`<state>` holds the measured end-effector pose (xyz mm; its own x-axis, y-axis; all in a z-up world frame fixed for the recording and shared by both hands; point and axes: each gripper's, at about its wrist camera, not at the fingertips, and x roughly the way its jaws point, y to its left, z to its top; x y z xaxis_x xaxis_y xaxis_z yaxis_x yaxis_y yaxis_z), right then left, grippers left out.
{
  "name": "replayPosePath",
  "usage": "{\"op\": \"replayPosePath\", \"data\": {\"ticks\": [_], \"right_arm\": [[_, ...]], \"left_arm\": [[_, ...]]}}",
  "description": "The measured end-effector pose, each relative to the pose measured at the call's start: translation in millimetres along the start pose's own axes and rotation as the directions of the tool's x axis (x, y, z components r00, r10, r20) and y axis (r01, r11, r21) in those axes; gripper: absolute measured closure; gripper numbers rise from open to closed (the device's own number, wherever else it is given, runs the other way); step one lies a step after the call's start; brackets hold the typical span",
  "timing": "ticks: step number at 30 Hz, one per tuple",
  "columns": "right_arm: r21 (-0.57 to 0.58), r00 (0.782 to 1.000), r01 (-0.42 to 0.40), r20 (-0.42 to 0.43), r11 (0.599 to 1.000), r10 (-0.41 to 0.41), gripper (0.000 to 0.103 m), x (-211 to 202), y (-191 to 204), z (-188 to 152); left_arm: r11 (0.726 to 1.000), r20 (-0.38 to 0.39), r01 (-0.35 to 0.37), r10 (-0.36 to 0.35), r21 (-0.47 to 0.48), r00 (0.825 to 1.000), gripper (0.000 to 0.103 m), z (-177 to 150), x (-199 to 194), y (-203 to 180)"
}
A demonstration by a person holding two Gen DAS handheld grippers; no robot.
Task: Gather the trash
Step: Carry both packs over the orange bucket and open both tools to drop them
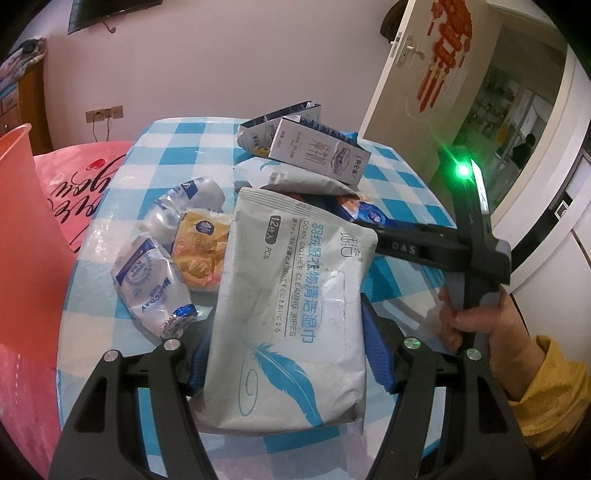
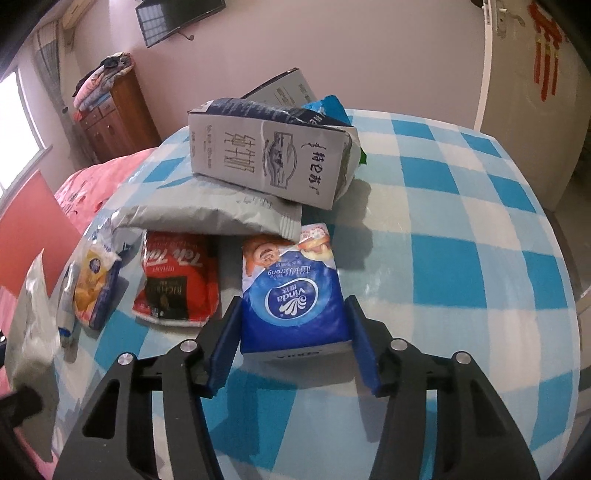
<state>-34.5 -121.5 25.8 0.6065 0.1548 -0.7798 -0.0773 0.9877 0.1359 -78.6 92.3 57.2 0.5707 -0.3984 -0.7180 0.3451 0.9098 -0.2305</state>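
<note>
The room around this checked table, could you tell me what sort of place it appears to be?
Most likely a bedroom in a home. A bed with a pink cover sits beside the checked table, a wooden dresser holds folded bedding, and a wall-mounted television hangs above.

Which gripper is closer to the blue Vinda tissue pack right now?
Right. The right gripper straddles the Vinda tissue pack, one finger on each side. The left gripper holds the wipes packet, nearer the table's front edge.

Glossy plastic wipes pack (image 1: 291, 325), matt cardboard milk carton (image 2: 266, 162), shiny plastic-covered checked tablecloth (image 2: 461, 258), crinkled foil wrappers (image 1: 151, 284)
</note>
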Motion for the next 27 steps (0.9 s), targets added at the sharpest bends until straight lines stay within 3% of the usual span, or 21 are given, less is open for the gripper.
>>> {"op": "replayPosePath", "data": {"ticks": [9, 15, 23, 27], "right_arm": [[0.064, 1.000, 0.012, 0.018, 0.998, -0.014, 0.048, -32, -10, -29], [0.102, 0.998, -0.033, 0.050, 0.994, 0.028, 0.049, -60, -9, -36], [0.028, 0.979, -0.164, 0.126, 0.986, 0.159, 0.049, -100, 42, 4], [-0.041, 0.960, -0.241, 0.137, 0.970, 0.244, 0.049, -109, 83, 29]], "left_arm": [[1.000, 0.019, 0.023, -0.023, 0.002, 1.000, 0.035, -4, -6, -3], [0.999, 0.062, 0.037, -0.037, 0.005, 0.997, 0.035, -2, -22, -5], [1.000, 0.173, 0.004, -0.002, -0.014, 0.985, 0.035, 19, -63, 11], [0.997, 0.255, -0.053, 0.064, -0.051, 0.965, 0.035, 34, -95, 37]]}}
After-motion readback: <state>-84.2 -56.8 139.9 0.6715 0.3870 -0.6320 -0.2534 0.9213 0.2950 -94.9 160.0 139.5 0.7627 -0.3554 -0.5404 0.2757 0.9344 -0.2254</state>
